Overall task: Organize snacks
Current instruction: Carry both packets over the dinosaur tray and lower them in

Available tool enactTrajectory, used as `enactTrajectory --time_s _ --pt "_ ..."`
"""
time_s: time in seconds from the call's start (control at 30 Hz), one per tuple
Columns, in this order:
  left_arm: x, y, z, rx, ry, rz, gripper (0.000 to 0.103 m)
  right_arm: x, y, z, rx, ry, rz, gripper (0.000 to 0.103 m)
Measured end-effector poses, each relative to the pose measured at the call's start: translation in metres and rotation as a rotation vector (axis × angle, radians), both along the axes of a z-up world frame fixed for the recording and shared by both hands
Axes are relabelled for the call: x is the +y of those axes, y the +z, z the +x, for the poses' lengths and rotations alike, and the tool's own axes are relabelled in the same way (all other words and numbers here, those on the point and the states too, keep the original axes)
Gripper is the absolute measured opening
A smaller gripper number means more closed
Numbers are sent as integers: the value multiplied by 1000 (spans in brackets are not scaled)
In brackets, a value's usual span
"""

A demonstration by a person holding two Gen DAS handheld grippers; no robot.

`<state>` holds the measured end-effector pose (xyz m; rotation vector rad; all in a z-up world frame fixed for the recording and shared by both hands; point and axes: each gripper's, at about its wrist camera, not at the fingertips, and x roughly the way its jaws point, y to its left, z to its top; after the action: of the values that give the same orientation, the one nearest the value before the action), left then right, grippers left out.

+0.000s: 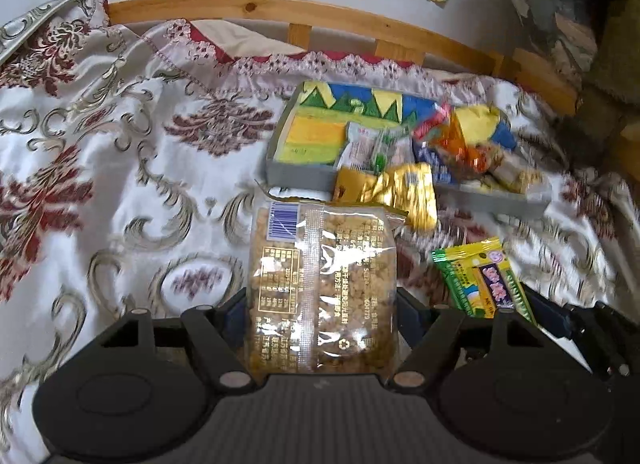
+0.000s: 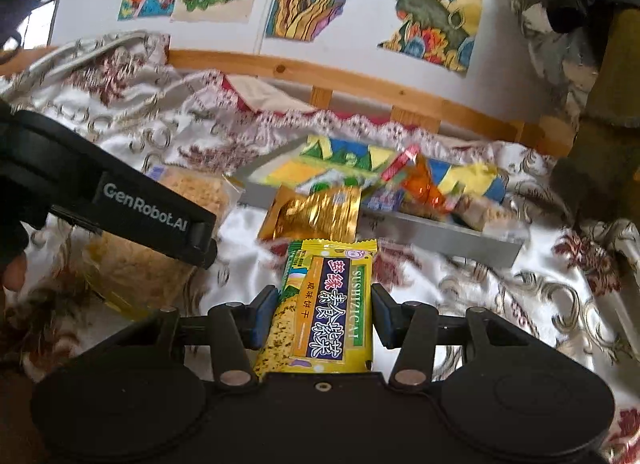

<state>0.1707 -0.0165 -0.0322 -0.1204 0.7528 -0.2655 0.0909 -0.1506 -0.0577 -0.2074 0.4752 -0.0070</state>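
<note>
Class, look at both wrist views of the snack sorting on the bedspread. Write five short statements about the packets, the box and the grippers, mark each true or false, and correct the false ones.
1. The left gripper has a clear bag of puffed snacks between its fingers. True.
2. The right gripper is closed on a yellow biscuit packet. True.
3. The gold packet lies fully inside the grey box. False: it leans over the box's front wall onto the bedspread.
4. The grey box is empty. False: several packets lie in it.
5. The snacks sit on a bare wooden table. False: they lie on a patterned bedspread.
</note>
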Motion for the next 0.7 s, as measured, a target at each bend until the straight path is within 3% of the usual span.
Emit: enactTrajectory --time_s 0.17,0.37,0.53,0.7 --pt "-6 20 46 -34 23 -44 77 -15 20 38 -78 -4 -2 51" --pt "-33 38 128 -76 51 -75 77 -54 51 116 -140 -23 0 51" --pt "-50 29 191 -62 84 -68 77 -91 70 187 -137 -27 17 51" --pt "-59 11 230 10 87 -66 77 -126 72 241 -59 -79 67 51"
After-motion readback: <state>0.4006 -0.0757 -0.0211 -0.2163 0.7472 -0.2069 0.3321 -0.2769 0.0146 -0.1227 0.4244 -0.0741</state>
